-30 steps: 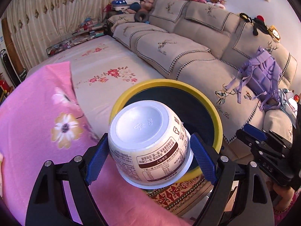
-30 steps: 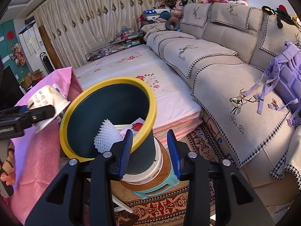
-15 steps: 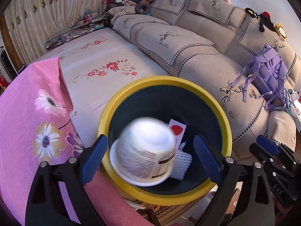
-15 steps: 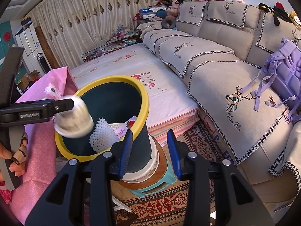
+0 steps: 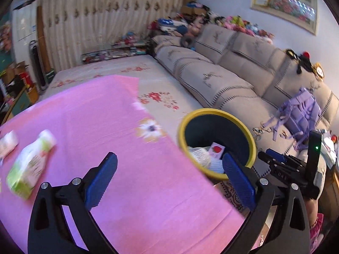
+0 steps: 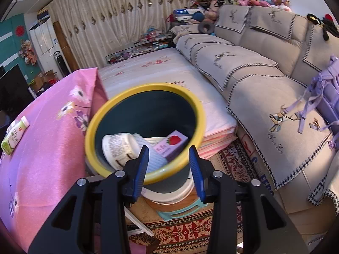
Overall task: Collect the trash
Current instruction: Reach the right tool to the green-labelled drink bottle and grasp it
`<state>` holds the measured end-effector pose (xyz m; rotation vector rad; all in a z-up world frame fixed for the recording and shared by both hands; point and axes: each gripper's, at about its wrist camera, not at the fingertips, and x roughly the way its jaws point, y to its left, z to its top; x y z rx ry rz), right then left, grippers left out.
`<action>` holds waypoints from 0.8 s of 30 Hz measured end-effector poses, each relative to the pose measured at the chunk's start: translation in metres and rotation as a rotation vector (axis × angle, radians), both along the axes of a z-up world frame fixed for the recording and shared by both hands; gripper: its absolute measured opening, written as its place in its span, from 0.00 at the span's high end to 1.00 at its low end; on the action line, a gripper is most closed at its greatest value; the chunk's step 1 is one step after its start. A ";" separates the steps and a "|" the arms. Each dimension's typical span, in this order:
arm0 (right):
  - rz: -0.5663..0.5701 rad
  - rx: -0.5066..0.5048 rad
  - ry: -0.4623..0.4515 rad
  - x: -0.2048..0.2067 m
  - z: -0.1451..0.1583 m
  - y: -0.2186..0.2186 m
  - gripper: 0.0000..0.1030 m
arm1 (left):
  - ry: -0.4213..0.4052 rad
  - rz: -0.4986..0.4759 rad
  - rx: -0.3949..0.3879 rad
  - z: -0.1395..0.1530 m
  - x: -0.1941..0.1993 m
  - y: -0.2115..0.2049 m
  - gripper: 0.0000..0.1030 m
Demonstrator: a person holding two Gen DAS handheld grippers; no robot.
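Note:
The yellow-rimmed trash bin (image 6: 148, 89) leans toward me. In it lie a white paper cup (image 6: 118, 146) on its side, a pink strawberry carton (image 6: 171, 146) and white foam netting (image 6: 156, 160). My right gripper (image 6: 168, 169) is part closed astride the bin's near rim, shut on it. In the left wrist view the bin (image 5: 211, 111) sits right of my left gripper (image 5: 169, 180). That gripper's jaws are opening wide with nothing between them, above the pink floral cloth (image 5: 95, 116). A green drink bottle (image 5: 29, 165) lies on the cloth to its left.
A small white packet (image 5: 7, 144) lies at the cloth's left edge. The bin stands on a white tub and a teal stool (image 6: 182, 209) over a patterned rug. A beige sofa (image 6: 254, 74) with a purple backpack (image 5: 300, 110) runs along the right.
The white cup left my left gripper and dropped into the bin. The left gripper then opened wider and swung left over the pink cloth. The right gripper and bin barely shifted.

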<state>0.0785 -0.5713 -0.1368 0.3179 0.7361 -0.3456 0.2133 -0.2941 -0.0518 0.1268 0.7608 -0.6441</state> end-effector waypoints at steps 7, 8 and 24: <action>0.123 -0.012 -0.016 0.033 0.018 0.050 0.60 | -0.032 0.252 -0.061 0.014 -0.024 0.141 0.05; 0.143 -0.013 -0.019 0.039 0.020 0.058 0.60 | -0.032 0.285 -0.066 0.014 -0.029 0.162 0.05; 0.598 0.028 -0.058 0.137 0.065 0.288 0.49 | -0.028 0.622 -0.129 -0.005 -0.062 0.347 0.05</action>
